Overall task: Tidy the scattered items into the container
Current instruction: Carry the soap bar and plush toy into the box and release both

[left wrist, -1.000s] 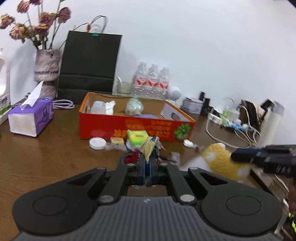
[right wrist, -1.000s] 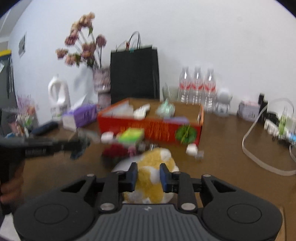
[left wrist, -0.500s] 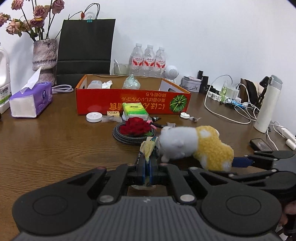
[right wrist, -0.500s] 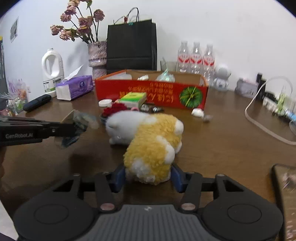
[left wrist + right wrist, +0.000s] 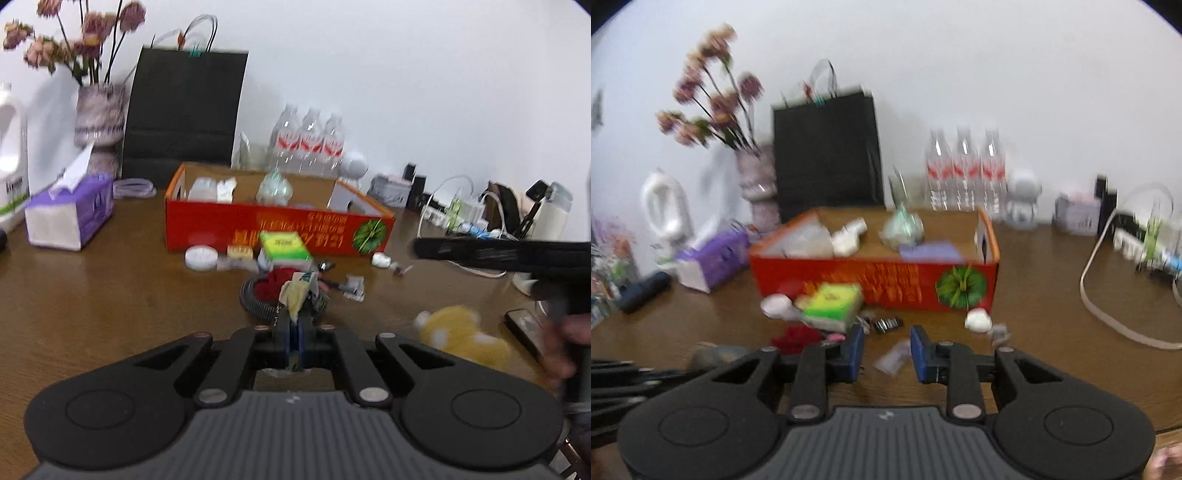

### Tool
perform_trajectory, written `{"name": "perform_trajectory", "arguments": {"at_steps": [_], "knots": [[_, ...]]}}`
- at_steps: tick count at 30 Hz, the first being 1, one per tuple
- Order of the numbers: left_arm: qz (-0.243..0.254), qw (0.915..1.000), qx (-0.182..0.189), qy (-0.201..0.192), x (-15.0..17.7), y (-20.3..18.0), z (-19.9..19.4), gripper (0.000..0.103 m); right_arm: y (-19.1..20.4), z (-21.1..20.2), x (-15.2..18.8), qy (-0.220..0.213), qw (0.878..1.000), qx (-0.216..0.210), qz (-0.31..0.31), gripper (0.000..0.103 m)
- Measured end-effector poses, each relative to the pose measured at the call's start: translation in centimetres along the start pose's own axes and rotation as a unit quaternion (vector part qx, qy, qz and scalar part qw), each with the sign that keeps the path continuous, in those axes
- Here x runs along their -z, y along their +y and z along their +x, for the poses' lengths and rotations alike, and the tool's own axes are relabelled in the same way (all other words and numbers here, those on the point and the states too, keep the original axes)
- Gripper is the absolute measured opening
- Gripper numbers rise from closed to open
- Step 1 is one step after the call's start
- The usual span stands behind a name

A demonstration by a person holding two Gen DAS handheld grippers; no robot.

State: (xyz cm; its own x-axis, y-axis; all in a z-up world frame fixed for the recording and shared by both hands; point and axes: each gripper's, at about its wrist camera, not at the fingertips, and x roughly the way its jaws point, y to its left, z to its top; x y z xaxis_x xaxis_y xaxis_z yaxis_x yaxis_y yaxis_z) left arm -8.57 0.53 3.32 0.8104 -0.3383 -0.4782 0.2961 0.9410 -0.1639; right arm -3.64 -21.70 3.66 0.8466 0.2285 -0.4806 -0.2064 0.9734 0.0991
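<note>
The red cardboard box point(image 5: 277, 232) stands mid-table and holds a few items; it also shows in the right wrist view point(image 5: 875, 273). My left gripper point(image 5: 294, 332) is shut on a small crumpled yellow wrapper point(image 5: 297, 293), held above the table in front of the box. My right gripper point(image 5: 887, 350) is open and empty, raised in front of the box. The yellow and white plush toy point(image 5: 461, 338) lies on the table at the right, free of both grippers. A green packet point(image 5: 833, 301), a white cap point(image 5: 775, 306), a red flower point(image 5: 275, 284) on a dark coil and small bits lie before the box.
A purple tissue box point(image 5: 70, 214), a vase of dried flowers point(image 5: 98, 114), a black paper bag point(image 5: 184, 110) and water bottles point(image 5: 306, 144) stand behind the box. Cables and a power strip point(image 5: 458, 218) lie at the right. A phone point(image 5: 524, 328) lies near the plush toy.
My right gripper has let go of the plush toy, opened and lifted away; the toy now lies on the table. My left gripper still holds the wrapper and has risen.
</note>
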Motion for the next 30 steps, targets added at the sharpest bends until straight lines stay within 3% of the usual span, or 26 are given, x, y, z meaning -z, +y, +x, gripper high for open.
{"name": "perform_trajectory", "arguments": {"at_steps": [2,3,5,7,8,9,11,14,16,17,18,20,24,28,30], "knots": [[0.001,1.0000,-0.003,0.006,0.2,0.3,0.1,0.005,-0.3,0.0,0.1,0.016,1.000,-0.001,0.010,0.035],[0.005,0.9999,-0.003,0.011,0.4,0.4,0.1,0.005,-0.6,-0.9,0.1,0.009,1.000,-0.008,0.010,0.050],[0.019,0.9994,-0.004,0.028,1.0,0.3,0.6,0.005,-1.2,-3.1,0.1,0.003,1.000,-0.004,0.000,0.071],[0.046,0.9977,-0.013,0.047,1.8,-0.2,1.2,0.009,-1.7,-4.1,0.4,0.031,0.999,0.011,-0.006,0.073],[0.061,0.9967,-0.017,0.051,2.2,-0.6,1.3,0.018,-2.1,-4.4,0.8,0.047,0.999,0.010,-0.001,0.073],[0.074,0.9958,-0.016,0.050,2.5,-0.9,1.3,0.037,-2.3,-4.6,1.4,0.063,0.998,0.005,0.009,0.072],[0.081,0.9955,-0.008,0.049,2.7,-1.2,1.2,0.060,-2.3,-4.6,2.6,0.089,0.996,-0.003,0.016,0.069],[0.092,0.9942,-0.010,0.055,2.8,-1.7,1.4,0.059,-2.5,-3.9,4.1,0.111,0.993,-0.004,0.031,0.064],[0.097,0.9931,-0.025,0.060,2.8,-1.8,2.0,0.046,-2.6,-3.3,4.7,0.111,0.993,-0.015,0.047,0.056],[0.098,0.9926,-0.038,0.060,2.7,-1.8,2.3,0.025,-2.3,-3.2,4.8,0.107,0.993,-0.013,0.043,0.046],[0.095,0.9923,-0.051,0.060,2.5,-1.7,2.4,0.013,-2.1,-3.2,4.6,0.102,0.994,-0.013,0.040,0.044],[0.067,0.9953,-0.043,0.056,1.9,-1.0,2.1,0.007,-1.9,-3.6,3.9,0.091,0.995,-0.023,0.034,0.043],[0.049,0.9986,-0.017,0.008,-1.2,-0.2,1.0,0.006,-2.7,-4.7,0.1,0.046,0.996,-0.059,0.046,0.042],[0.119,0.9917,-0.021,-0.046,-8.1,-0.7,2.7,0.006,-4.4,-3.4,-7.8,-0.039,0.997,-0.045,0.041,0.043],[0.144,0.9885,-0.017,-0.045,-11.9,-0.7,5.8,0.006,-5.9,0.0,-12.4,-0.052,0.996,-0.037,0.056,0.043]]}}
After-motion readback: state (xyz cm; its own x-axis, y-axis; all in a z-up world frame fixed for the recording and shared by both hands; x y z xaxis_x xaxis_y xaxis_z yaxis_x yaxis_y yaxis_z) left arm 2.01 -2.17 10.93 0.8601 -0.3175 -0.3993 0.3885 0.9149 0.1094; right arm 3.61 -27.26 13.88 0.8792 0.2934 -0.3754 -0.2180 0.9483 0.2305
